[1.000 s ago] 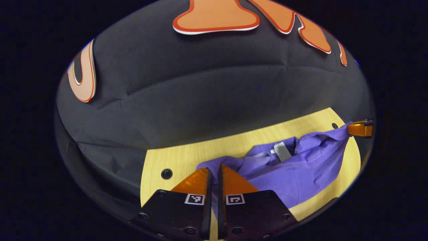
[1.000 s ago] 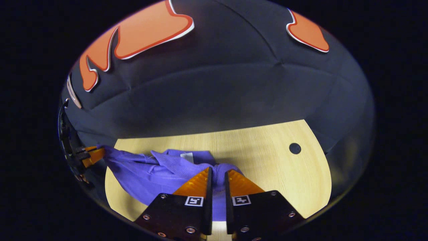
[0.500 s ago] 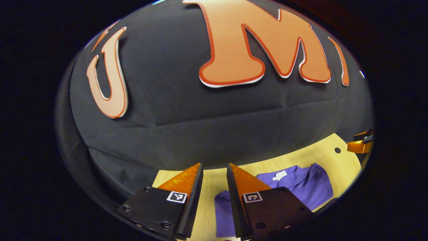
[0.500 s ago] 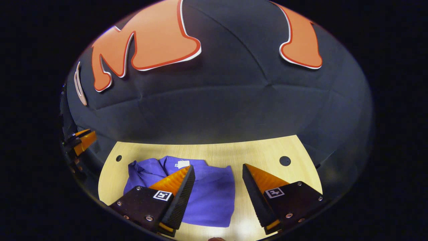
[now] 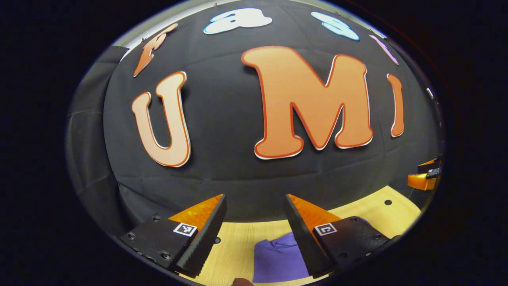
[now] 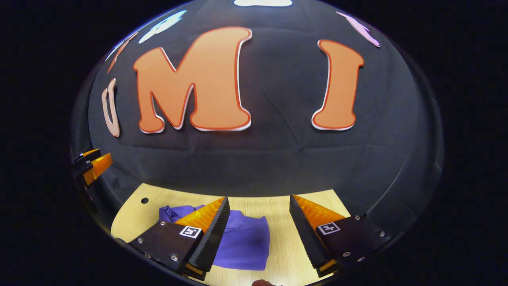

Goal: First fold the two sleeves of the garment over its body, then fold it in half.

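Observation:
A purple garment (image 6: 244, 240) lies folded into a compact rectangle on the light wooden table (image 6: 278, 206). In the left gripper view the garment (image 5: 278, 258) shows low between the fingers, partly behind the right one. My left gripper (image 5: 254, 198) is open and lifted above the table, holding nothing. My right gripper (image 6: 258, 200) is also open and raised over the garment's right edge. The other gripper shows at the far left edge of the right gripper view (image 6: 93, 166) and at the far right edge of the left gripper view (image 5: 424, 178).
The black cloth wall stands right behind the table. Small round holes (image 6: 144, 200) (image 5: 387, 202) mark the tabletop near its far corners. Bare wood (image 6: 313, 198) lies to the right of the garment.
One second ago both grippers were shut on the garment, holding it up stretched. They opened, the garment dropped folded onto the table, and both grippers rose and tilted upward.

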A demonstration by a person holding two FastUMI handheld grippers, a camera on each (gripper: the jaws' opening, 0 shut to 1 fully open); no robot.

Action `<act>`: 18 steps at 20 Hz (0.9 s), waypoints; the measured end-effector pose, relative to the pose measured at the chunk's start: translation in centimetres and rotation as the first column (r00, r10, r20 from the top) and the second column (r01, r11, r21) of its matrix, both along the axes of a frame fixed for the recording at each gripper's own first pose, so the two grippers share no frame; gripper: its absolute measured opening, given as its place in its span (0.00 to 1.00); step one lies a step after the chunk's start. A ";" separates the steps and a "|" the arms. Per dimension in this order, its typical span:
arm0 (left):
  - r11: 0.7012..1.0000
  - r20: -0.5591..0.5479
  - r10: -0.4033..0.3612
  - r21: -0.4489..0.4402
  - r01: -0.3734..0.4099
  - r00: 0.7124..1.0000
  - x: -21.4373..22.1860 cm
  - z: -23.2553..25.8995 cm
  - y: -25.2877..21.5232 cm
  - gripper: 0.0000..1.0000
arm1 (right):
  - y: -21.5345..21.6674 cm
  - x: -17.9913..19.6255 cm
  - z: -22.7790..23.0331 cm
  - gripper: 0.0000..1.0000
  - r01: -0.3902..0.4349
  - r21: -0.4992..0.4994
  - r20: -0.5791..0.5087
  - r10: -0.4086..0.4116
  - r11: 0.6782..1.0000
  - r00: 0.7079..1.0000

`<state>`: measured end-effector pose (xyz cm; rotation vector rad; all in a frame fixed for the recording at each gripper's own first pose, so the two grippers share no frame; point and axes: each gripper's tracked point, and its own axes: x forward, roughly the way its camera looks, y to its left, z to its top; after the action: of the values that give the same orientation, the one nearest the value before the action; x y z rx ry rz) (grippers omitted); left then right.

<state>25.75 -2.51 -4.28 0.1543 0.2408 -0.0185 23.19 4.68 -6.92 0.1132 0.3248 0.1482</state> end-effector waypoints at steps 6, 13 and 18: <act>0.999 0.144 0.001 -0.041 0.005 0.990 -5.5 5.7 -0.7 0.92 | -1.4 -5.4 6.2 0.90 0.054 -0.023 0.183 -0.049 0.998 0.982; 0.998 0.226 -0.001 -0.057 0.014 0.974 -10.5 8.3 -0.6 0.96 | -1.5 -10.2 10.0 0.90 0.079 -0.029 0.309 -0.066 0.996 0.949; 0.997 0.298 0.020 -0.080 0.004 0.954 -13.7 9.4 0.2 0.95 | -1.2 -12.6 10.6 0.90 0.095 -0.057 0.365 -0.068 0.994 0.929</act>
<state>12.09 -2.34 5.08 0.0752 -0.0621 0.0040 10.64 3.49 3.65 0.0245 -0.0445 0.0722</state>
